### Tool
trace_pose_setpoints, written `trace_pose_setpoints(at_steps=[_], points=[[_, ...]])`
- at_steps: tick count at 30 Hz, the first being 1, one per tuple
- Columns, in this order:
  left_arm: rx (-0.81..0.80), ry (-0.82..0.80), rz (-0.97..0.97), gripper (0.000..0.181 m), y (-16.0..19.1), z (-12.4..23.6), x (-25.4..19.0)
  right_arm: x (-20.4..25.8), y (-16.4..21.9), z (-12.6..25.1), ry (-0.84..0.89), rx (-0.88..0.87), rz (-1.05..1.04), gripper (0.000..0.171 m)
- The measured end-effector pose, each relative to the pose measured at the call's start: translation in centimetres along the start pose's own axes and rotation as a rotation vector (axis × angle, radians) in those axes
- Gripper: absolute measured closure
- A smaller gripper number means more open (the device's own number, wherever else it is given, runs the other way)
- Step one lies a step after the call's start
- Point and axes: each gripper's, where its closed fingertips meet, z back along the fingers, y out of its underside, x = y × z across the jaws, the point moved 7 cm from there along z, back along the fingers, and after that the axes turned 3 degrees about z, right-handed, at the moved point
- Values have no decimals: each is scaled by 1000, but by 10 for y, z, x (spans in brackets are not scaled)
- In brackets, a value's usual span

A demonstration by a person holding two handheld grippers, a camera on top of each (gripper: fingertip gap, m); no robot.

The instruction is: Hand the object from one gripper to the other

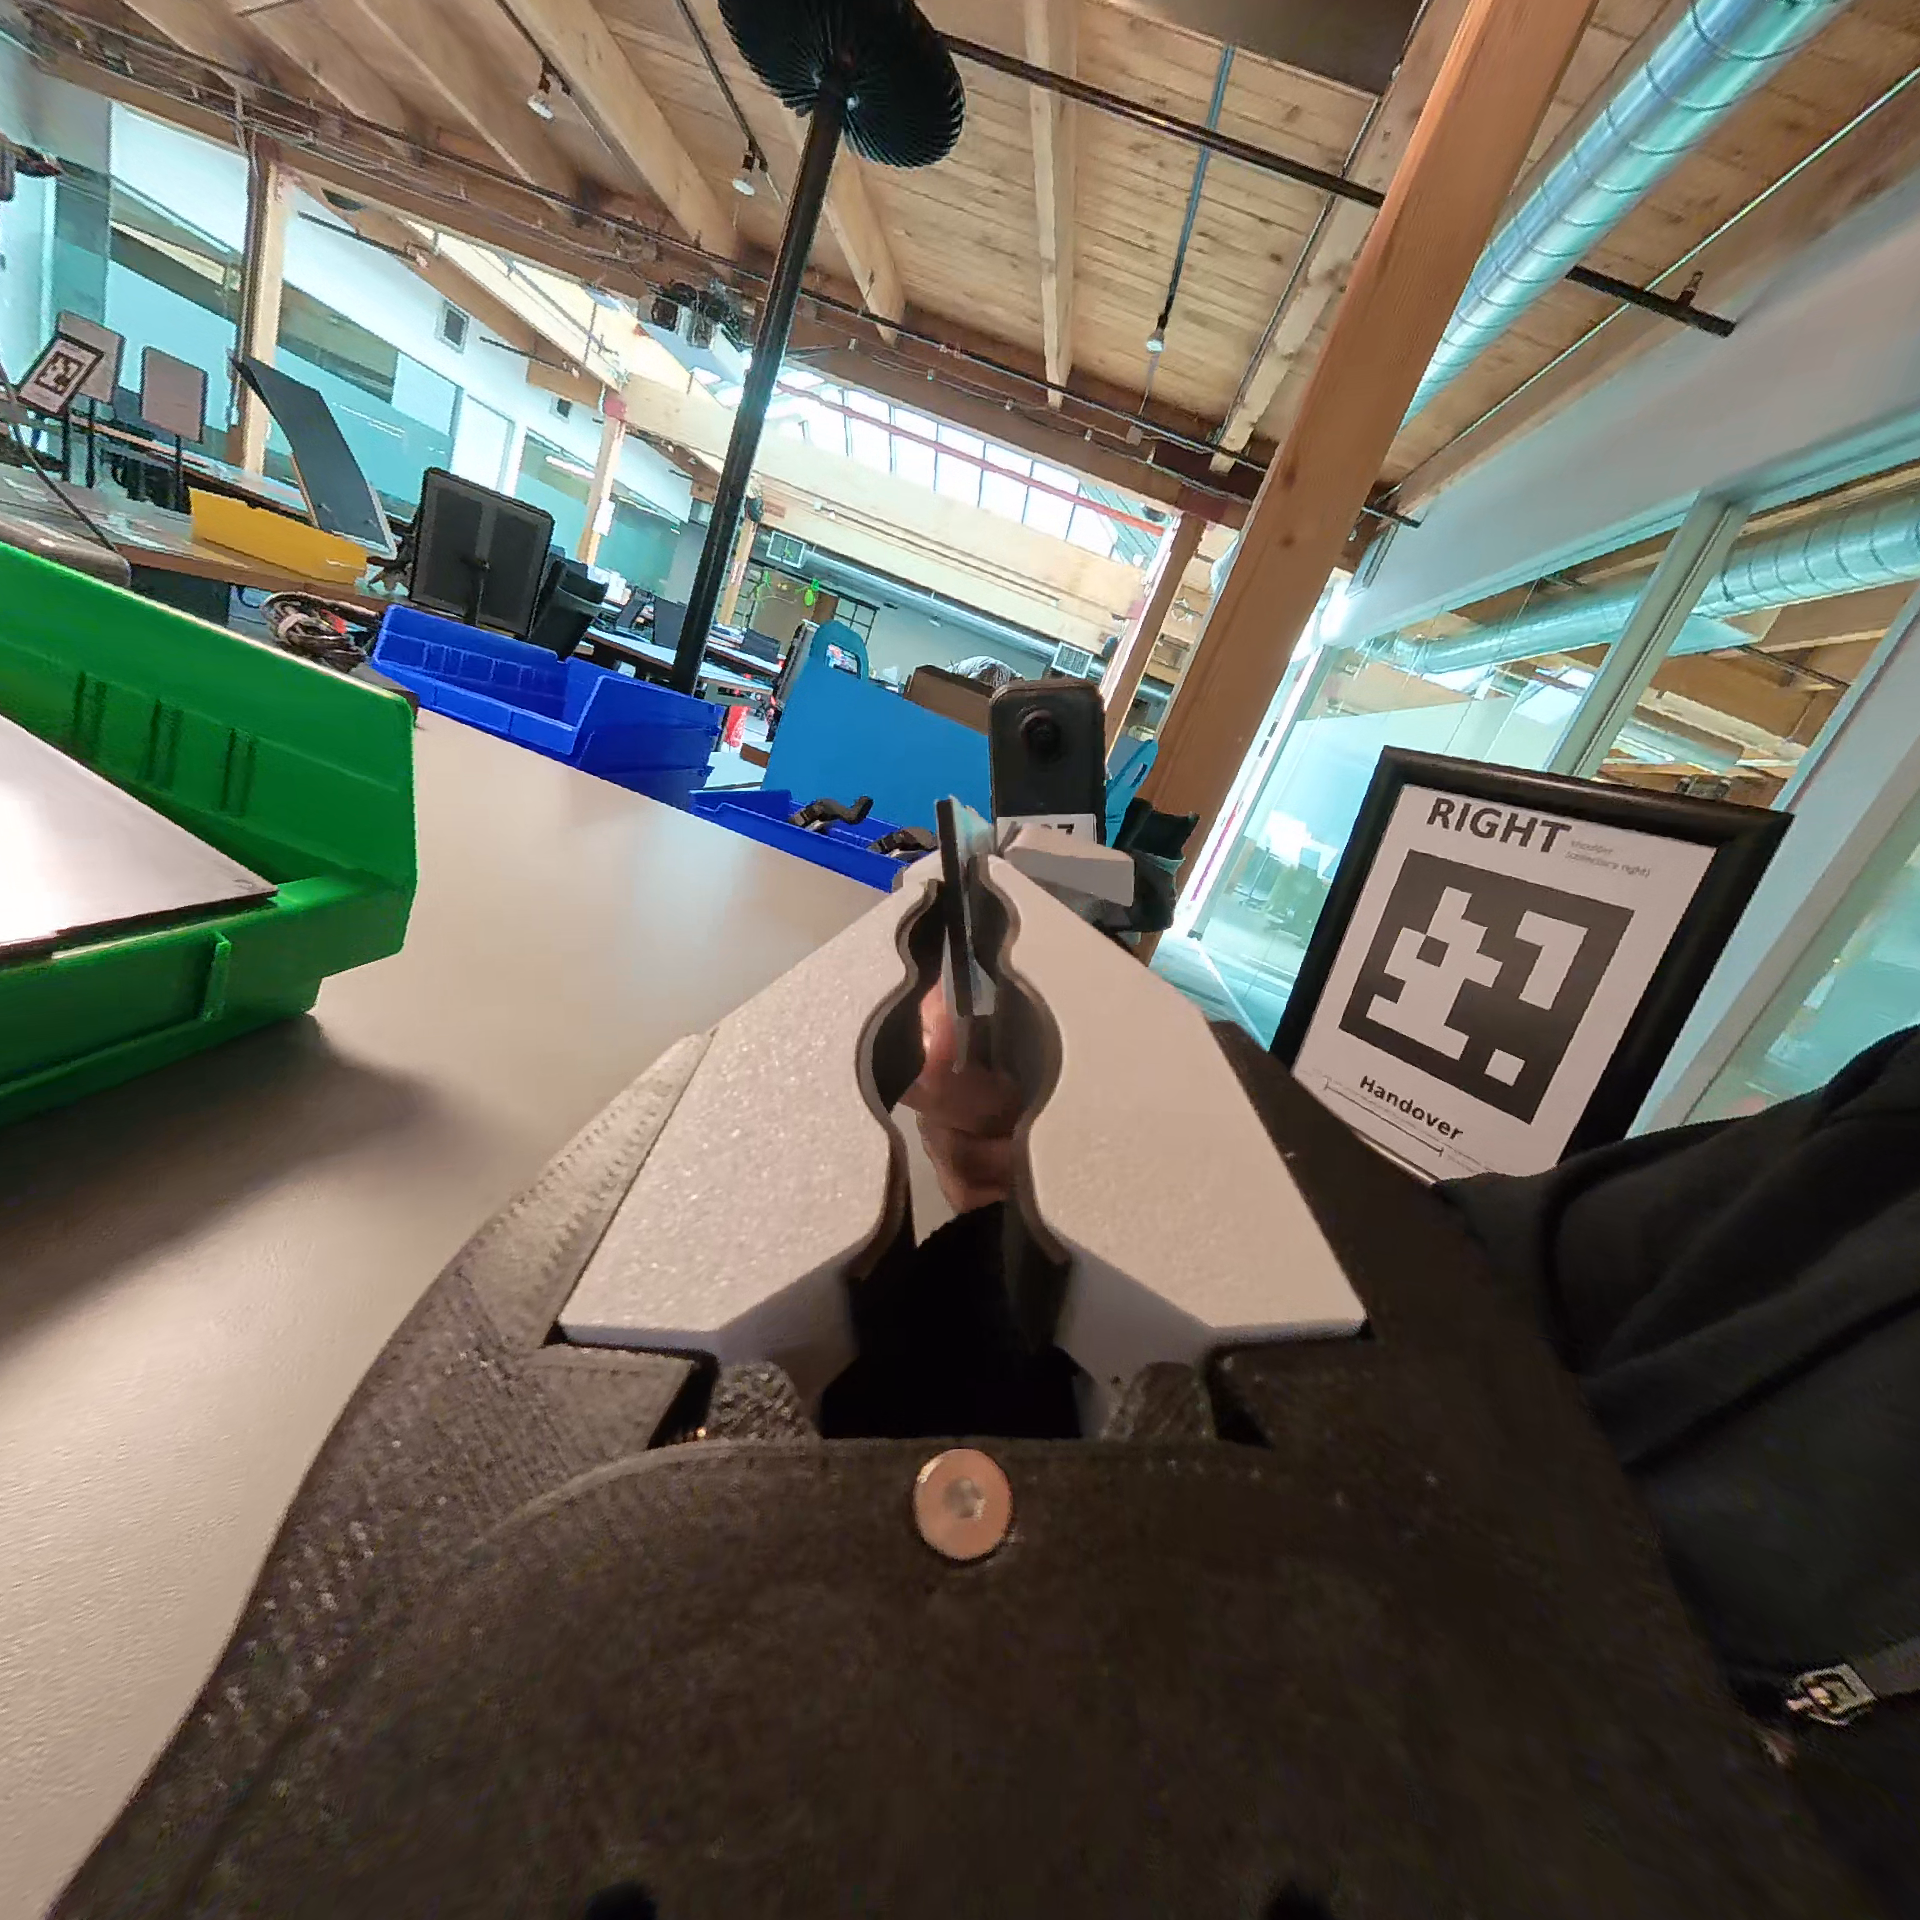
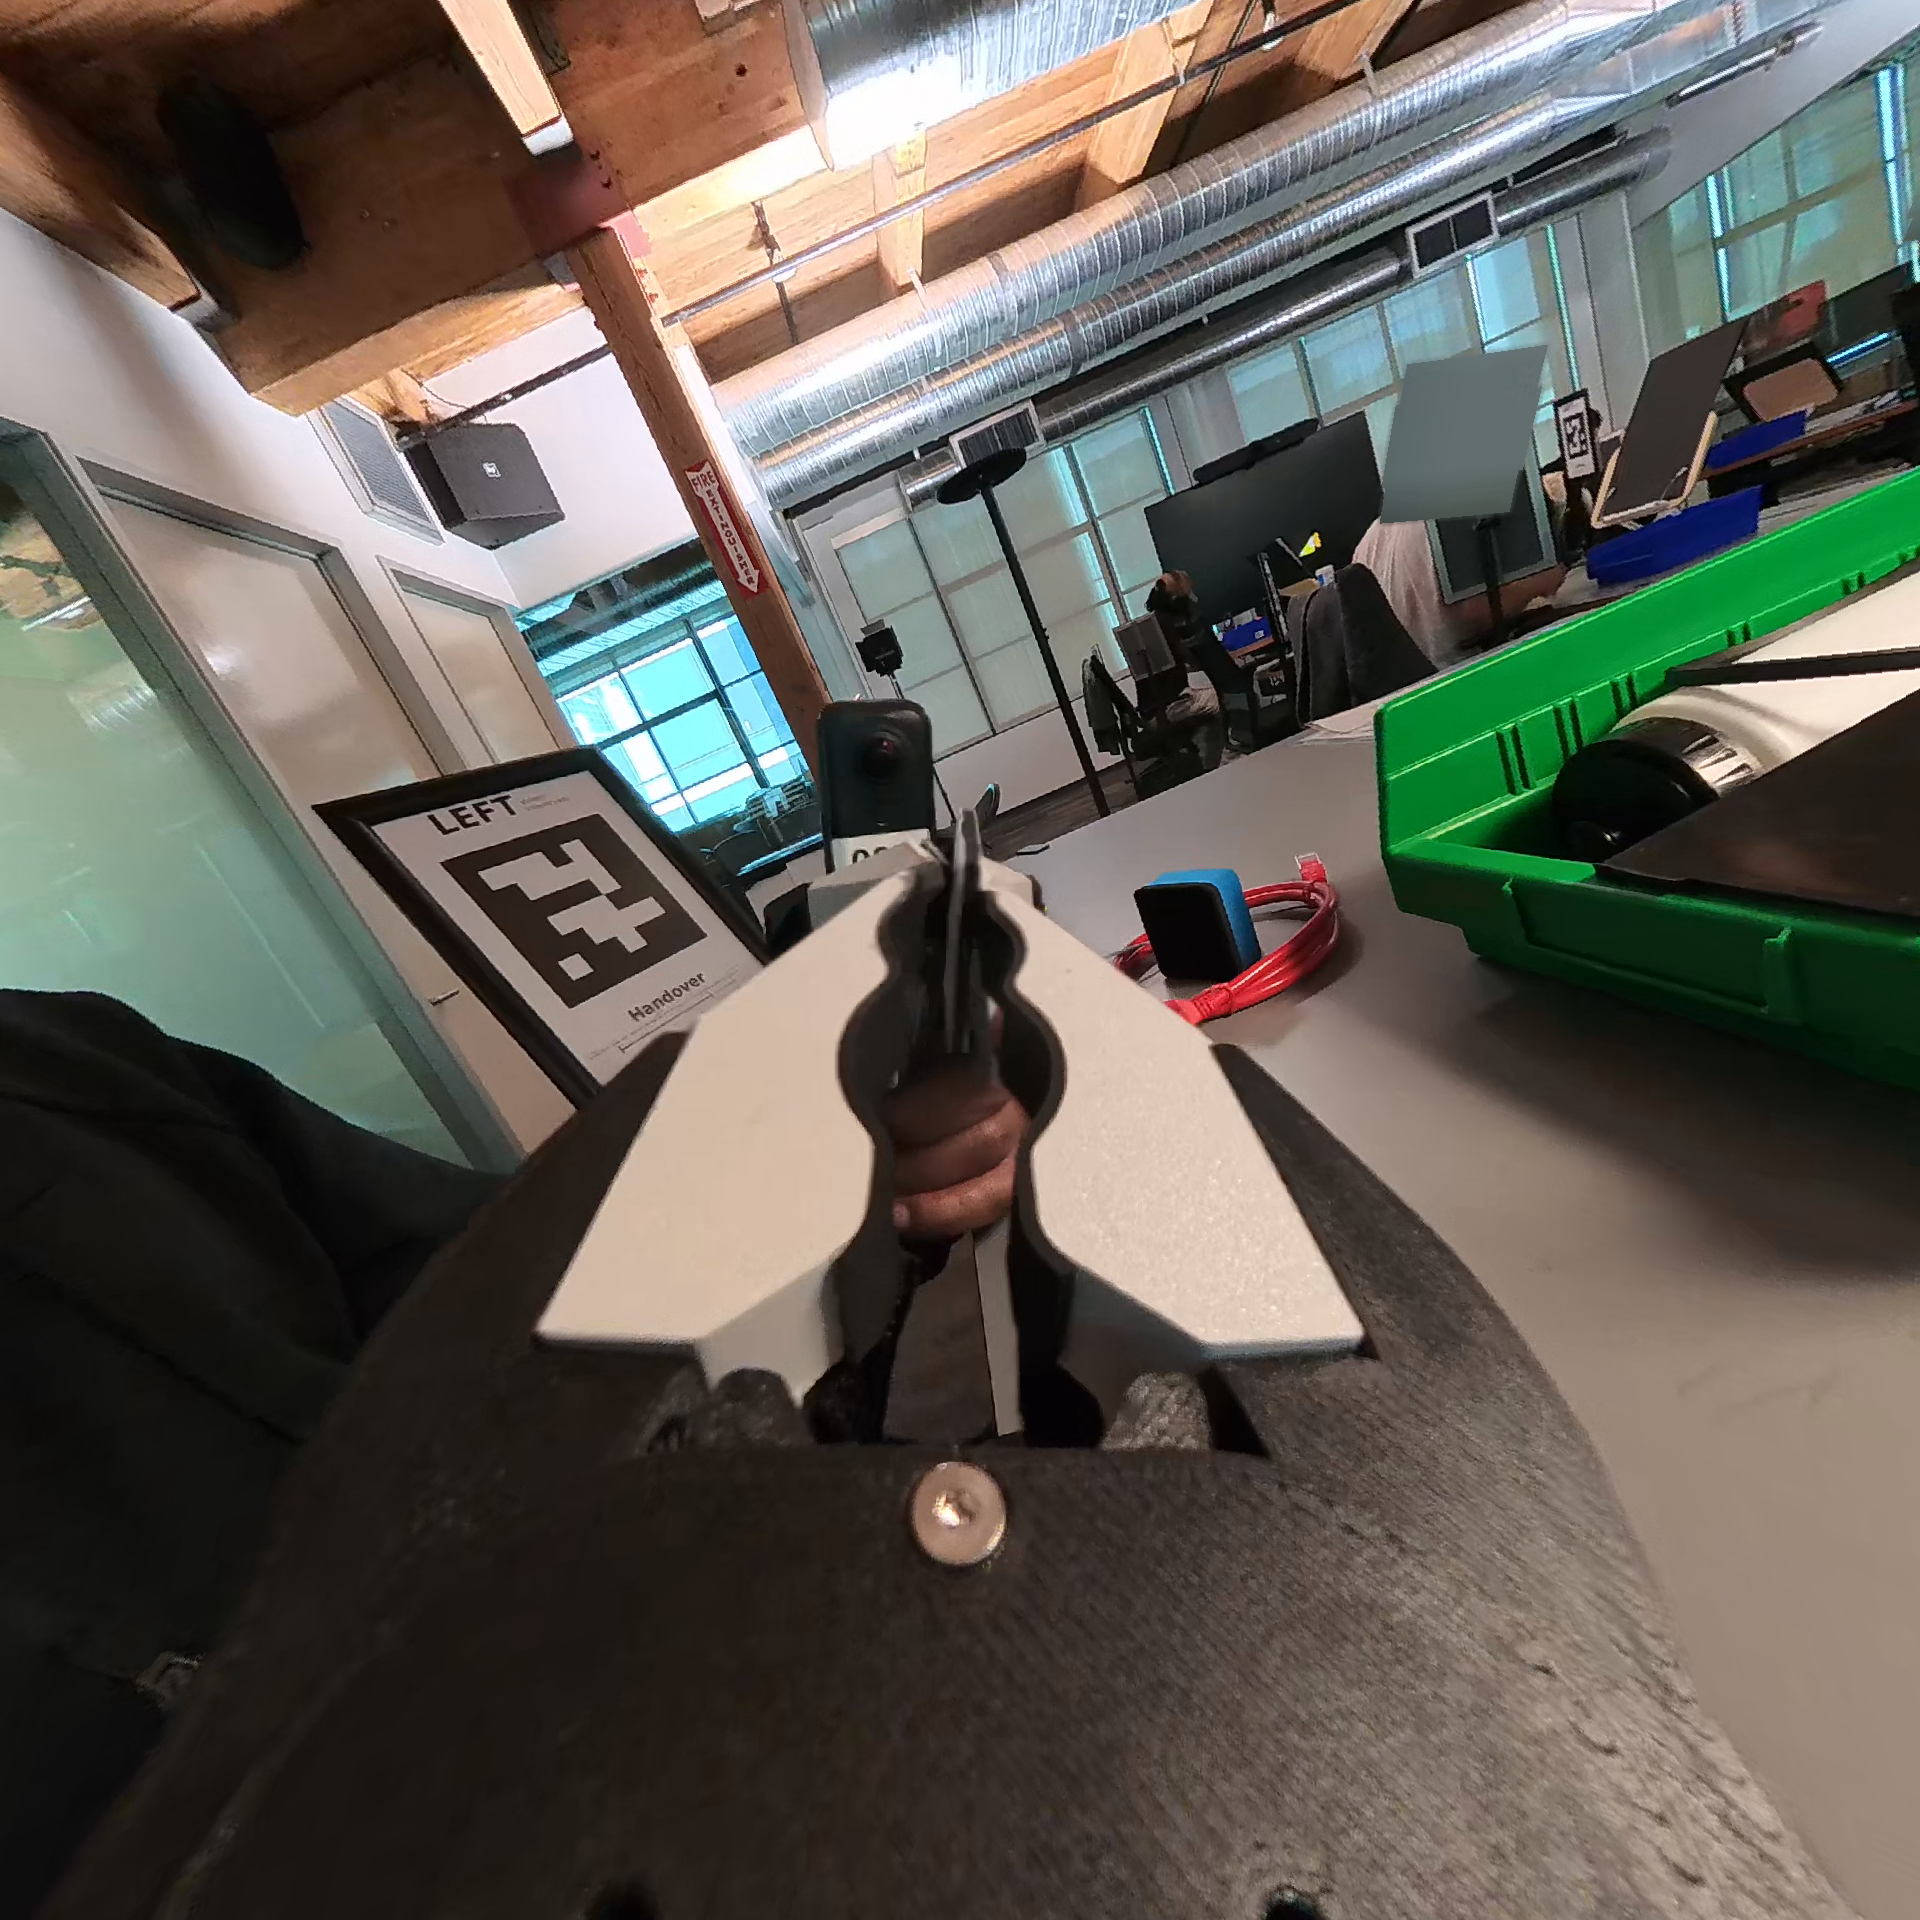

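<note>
Left wrist view: my left gripper has its fingers pressed narrow on a thin dark flat object that stands on edge between the tips. Just beyond them the right gripper meets the same object from the far side. Right wrist view: my right gripper likewise has its fingers pinched on the thin object, held above the grey surface. A green bin, a red cable and a blue-topped block lie on the surface.
</note>
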Motion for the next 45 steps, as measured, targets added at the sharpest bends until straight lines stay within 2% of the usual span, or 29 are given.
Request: trace_pose_setpoints(at_steps=[2,3,4,6,7,11,12,14,17,19,21,24,27,28,30,31,33,35,36,39,44,45], points=[[7,-4,-2,177,1,-1,0,-1,-1,1,13,-8,-4,142],[7,-2,-2,177,1,-1,0,-1,0,0,13,-4,-4,141],[8,2,-2,177,1,-1,0,0,0,-1,8,4,1,144],[17,12,-1,170,2,-1,-1,2,2,-2,4,21,19,171],[22,20,-3,167,2,-1,-2,2,2,-3,11,28,25,165],[63,1,-9,152,6,-5,-1,3,2,-2,5,22,33,167],[78,2,-19,153,8,-6,-2,3,2,-2,3,16,30,165],[100,2,-45,173,10,-8,-5,3,1,-1,5,9,29,166],[101,-8,-51,177,10,-8,-5,3,2,-2,11,15,38,145],[78,-10,-31,177,8,-6,-3,5,3,-3,-4,30,43,149],[62,14,-23,176,6,-5,-4,3,3,-4,15,34,39,167],[66,8,-30,175,7,-5,-4,3,2,-3,12,26,33,165],[59,-11,-12,156,6,-5,-1,2,2,-2,11,20,29,168],[52,-9,-6,157,5,-4,0,3,2,-2,9,23,31,165],[46,11,-15,174,5,-3,-2,3,3,-3,15,28,37,167],[46,11,-22,175,5,-3,-3,3,3,-3,16,29,40,165],[46,-2,-24,176,5,-4,-2,5,3,-4,3,36,46,143],[41,-2,-17,177,5,-4,-2,6,5,-5,-7,53,57,140],[34,2,-16,177,4,-3,-2,7,6,-7,-11,68,62,142],[27,24,-15,172,4,-2,-3,6,9,-10,17,101,71,167],[13,3,3,152,2,-2,0,7,11,-11,4,123,74,168],[12,9,2,154,2,-1,-1,8,12,-12,0,130,78,168]])
